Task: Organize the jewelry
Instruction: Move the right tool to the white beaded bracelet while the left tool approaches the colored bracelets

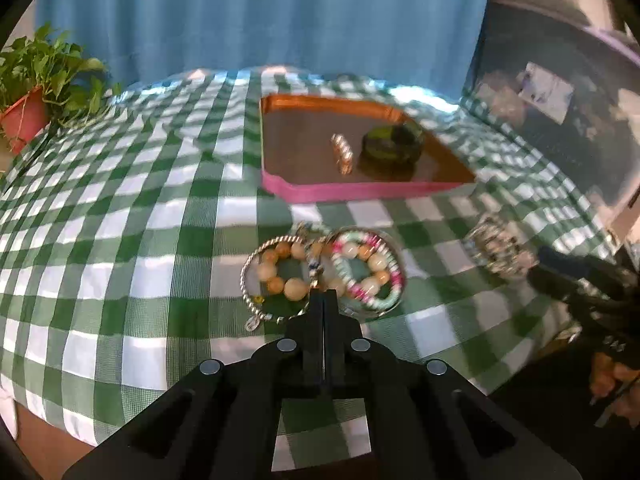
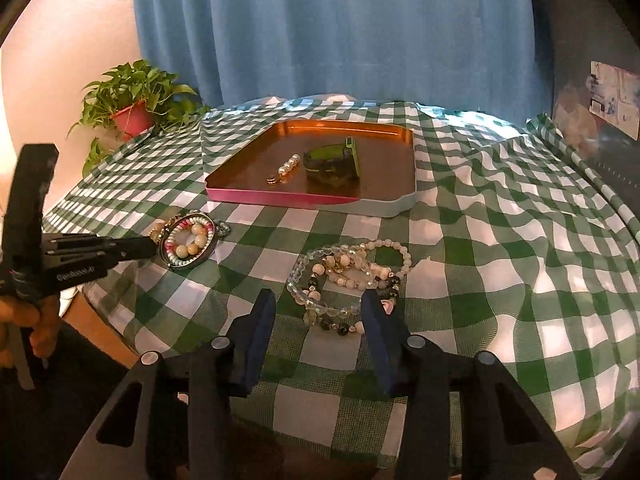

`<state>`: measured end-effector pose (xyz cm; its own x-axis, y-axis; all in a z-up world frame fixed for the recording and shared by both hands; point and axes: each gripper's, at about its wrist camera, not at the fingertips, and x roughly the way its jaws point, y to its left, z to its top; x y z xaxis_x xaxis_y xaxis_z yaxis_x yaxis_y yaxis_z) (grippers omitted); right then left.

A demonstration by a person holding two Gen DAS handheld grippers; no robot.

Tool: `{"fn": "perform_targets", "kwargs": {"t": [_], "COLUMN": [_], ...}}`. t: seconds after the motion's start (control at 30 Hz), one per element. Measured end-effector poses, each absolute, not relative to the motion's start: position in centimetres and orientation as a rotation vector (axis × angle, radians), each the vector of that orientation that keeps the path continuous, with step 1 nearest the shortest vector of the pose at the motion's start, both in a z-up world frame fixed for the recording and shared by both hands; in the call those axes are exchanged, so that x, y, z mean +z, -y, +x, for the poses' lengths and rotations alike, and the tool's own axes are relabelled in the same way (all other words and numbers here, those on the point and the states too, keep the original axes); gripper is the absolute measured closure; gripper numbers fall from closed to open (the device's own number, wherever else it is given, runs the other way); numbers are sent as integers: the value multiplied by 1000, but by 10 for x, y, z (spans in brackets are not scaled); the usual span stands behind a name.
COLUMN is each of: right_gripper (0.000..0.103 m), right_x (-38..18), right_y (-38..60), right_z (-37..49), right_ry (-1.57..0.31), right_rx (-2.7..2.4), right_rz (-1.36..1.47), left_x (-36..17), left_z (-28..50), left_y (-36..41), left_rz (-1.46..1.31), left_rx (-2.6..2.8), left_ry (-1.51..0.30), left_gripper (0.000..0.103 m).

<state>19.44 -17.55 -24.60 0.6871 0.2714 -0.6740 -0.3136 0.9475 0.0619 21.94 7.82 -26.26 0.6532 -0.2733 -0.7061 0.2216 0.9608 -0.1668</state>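
A cluster of bracelets point(image 1: 324, 268) with peach, pink and mint beads and silver rings lies on the checked cloth. My left gripper point(image 1: 324, 294) is shut at its near edge; in the right wrist view its tip point(image 2: 154, 246) touches the cluster point(image 2: 190, 242). A second pile of clear, white and dark bead bracelets point(image 2: 348, 280) lies just ahead of my open right gripper point(image 2: 320, 304), partly between the fingers. A copper tray point(image 2: 384, 168) with a pink rim holds a pearl piece point(image 2: 286, 168) and a green object point(image 2: 332, 164).
A potted plant point(image 2: 132, 108) in a red pot stands at the table's far left corner. A blue curtain point(image 2: 320, 28) hangs behind the table. The green checked cloth point(image 2: 500, 240) is wrinkled on the right. The table edge drops off at the near left.
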Motion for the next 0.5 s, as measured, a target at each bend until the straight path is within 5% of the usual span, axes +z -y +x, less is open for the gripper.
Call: {"fn": "perform_targets", "kwargs": {"t": [0.23, 0.33, 0.4, 0.5], "right_gripper": [62, 62, 62, 62], "right_x": [-245, -245, -245, -246], "right_y": [179, 178, 178, 178], "right_z": [192, 192, 192, 193], "right_ry": [-735, -734, -735, -737], "right_rx": [322, 323, 324, 324], "right_rz": [-55, -60, -62, -61], "left_x": [-260, -265, -271, -278], "left_z": [220, 226, 229, 233], "left_y": [-90, -99, -104, -111], "left_rz": [-85, -117, -130, -155], "left_rx": [-193, -153, -111, -76], "left_ry": [-794, -824, -846, -863], "left_gripper": [100, 80, 53, 53]}}
